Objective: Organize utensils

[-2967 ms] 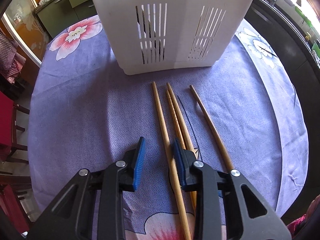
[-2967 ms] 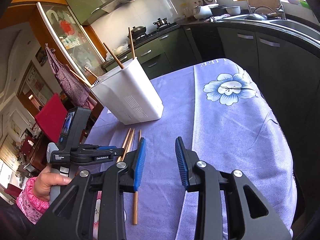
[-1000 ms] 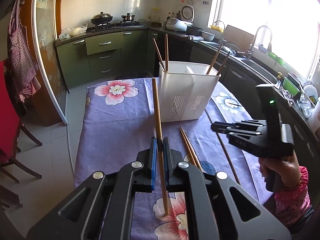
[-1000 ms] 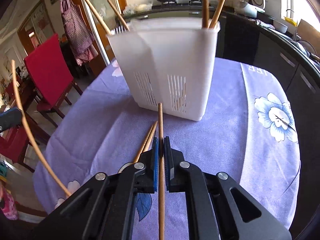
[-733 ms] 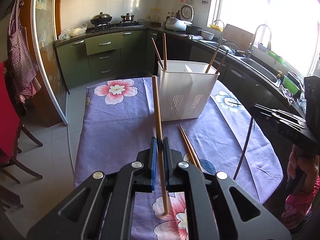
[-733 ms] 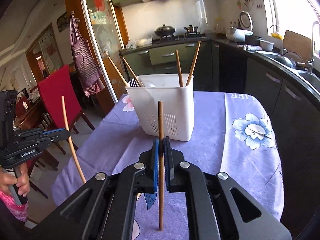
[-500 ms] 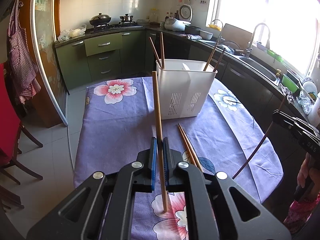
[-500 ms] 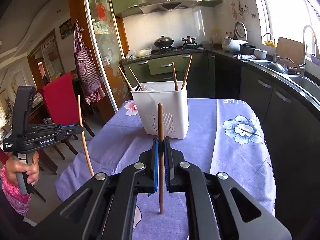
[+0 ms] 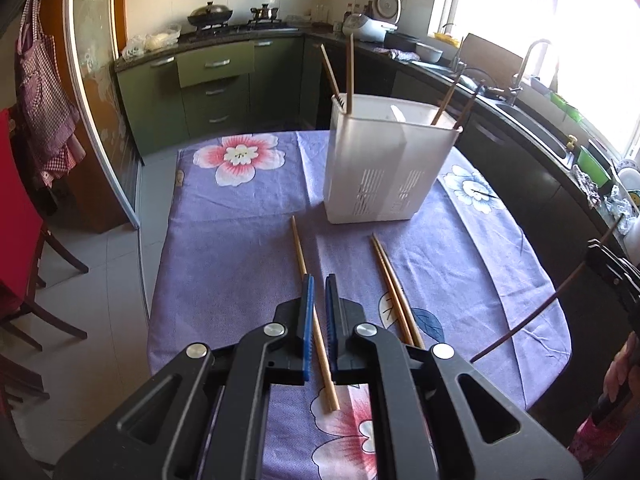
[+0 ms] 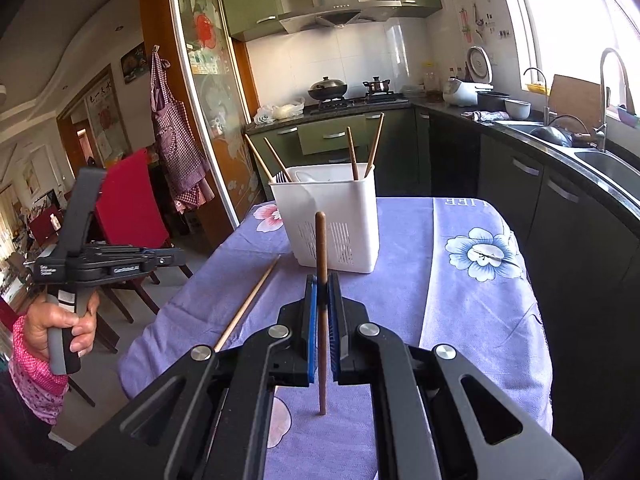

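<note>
The right gripper (image 10: 323,280) is pinching its ribbed blue pads tight on a slim dark brown wooden chopstick (image 10: 321,320), holding it upright over the purple flowered tablecloth (image 10: 472,320). The left gripper (image 9: 319,280) is standing a narrow slit open, gripping nothing. A pale bamboo chopstick (image 9: 316,320) is showing through that slit, down by the cloth. Two more pale bamboo chopsticks (image 9: 394,292) are lying together just beside it. Beyond them, the white slotted plastic utensil holder (image 9: 384,172) is standing on the table with four sticks leaning inside.
</note>
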Demonstrator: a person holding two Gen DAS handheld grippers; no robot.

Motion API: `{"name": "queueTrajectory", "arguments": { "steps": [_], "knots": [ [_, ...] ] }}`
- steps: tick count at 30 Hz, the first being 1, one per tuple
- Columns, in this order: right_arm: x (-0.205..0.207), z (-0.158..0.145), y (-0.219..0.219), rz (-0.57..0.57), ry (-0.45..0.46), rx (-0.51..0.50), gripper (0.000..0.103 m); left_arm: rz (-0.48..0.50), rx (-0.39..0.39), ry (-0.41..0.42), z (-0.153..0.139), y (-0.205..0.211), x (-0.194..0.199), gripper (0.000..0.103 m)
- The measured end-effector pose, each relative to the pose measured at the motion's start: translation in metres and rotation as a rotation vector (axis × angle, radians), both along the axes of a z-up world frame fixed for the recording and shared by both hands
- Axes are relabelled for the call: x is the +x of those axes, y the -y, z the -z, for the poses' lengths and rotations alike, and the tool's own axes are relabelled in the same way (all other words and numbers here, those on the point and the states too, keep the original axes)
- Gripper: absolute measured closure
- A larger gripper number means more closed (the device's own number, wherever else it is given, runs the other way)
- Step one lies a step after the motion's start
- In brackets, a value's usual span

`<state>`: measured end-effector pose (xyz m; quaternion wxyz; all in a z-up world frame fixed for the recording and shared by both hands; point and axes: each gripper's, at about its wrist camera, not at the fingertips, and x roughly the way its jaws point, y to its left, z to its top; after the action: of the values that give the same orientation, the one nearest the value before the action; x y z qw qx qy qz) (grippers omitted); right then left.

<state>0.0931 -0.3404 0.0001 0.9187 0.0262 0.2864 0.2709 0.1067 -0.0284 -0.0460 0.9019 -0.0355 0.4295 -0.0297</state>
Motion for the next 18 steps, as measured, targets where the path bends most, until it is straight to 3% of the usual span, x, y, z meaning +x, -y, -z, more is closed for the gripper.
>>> {"name": "queueTrajectory", "arguments": {
  "steps": [1,2,4,10,18],
  "knots": [
    [0.0,0.0,0.0,-0.004,-0.003,0.004,0.097,-0.008,-0.008,-0.024,0.007,-0.002,0.01,0.088],
    [0.0,0.001,-0.001,-0.005,-0.003,0.004,0.097,-0.021,-0.005,-0.052,0.014,-0.004,0.02,0.073],
    [0.002,0.001,-0.001,-0.005,-0.005,0.006,0.097,-0.017,-0.002,-0.098,0.031,-0.004,0.044,0.064],
    [0.004,0.002,0.001,-0.008,-0.013,0.011,0.097,-0.057,-0.023,-0.266,0.085,-0.01,0.106,0.065],
    [0.009,0.004,0.005,-0.013,-0.025,0.022,0.097,-0.069,-0.002,-0.327,0.108,-0.006,0.131,0.086]
  ]
}}
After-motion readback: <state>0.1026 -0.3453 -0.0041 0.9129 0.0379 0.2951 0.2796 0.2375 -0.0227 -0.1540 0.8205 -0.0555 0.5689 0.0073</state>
